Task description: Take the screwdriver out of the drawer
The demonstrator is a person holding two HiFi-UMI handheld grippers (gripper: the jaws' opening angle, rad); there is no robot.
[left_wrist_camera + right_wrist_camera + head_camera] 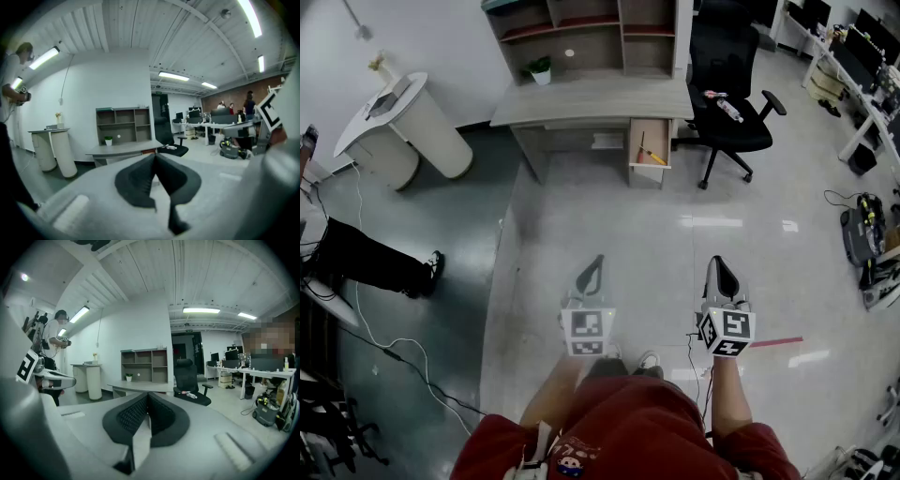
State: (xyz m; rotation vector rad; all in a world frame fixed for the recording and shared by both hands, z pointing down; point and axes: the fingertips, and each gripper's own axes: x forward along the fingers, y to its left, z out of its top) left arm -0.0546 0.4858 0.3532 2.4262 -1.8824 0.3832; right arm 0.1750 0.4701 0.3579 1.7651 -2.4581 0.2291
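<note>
**Head view:** the screwdriver (652,156) lay in the open drawer (635,141) under the desk's (581,101) right end, well away from you. Your left gripper (595,264) and right gripper (719,267) hung over the floor.

**Left gripper view:** jaws pressed together, holding nothing.

**Right gripper view:** likewise closed and empty.

**Risk:** if you arrived with the jaws closed, you would probably knock the screwdriver deeper into the drawer.

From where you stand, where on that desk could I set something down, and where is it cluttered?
The desktop is bare from the potted plant across to the office chair. The open drawer is narrow and holds the screwdriver. The chair seat carries small items, and the room's right edge is crowded with gear.
</note>
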